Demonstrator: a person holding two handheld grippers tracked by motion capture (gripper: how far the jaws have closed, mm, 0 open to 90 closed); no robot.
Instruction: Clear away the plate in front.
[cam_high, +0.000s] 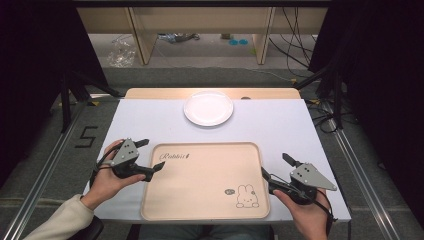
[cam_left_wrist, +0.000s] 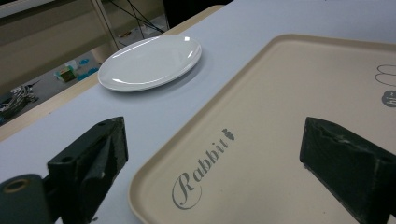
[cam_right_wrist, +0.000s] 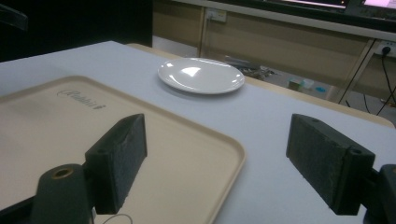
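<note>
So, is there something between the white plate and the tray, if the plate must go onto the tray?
Nothing visible stands in the way. The white plate sits alone at the far side of the table, and bare tabletop separates it from the tray. The left gripper and right gripper hover open at the tray's sides.

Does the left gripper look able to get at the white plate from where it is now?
Probably yes. The left gripper is open beside the tray's left edge, and only bare table lies between it and the plate at the far side. Nothing stands in the way.
</note>
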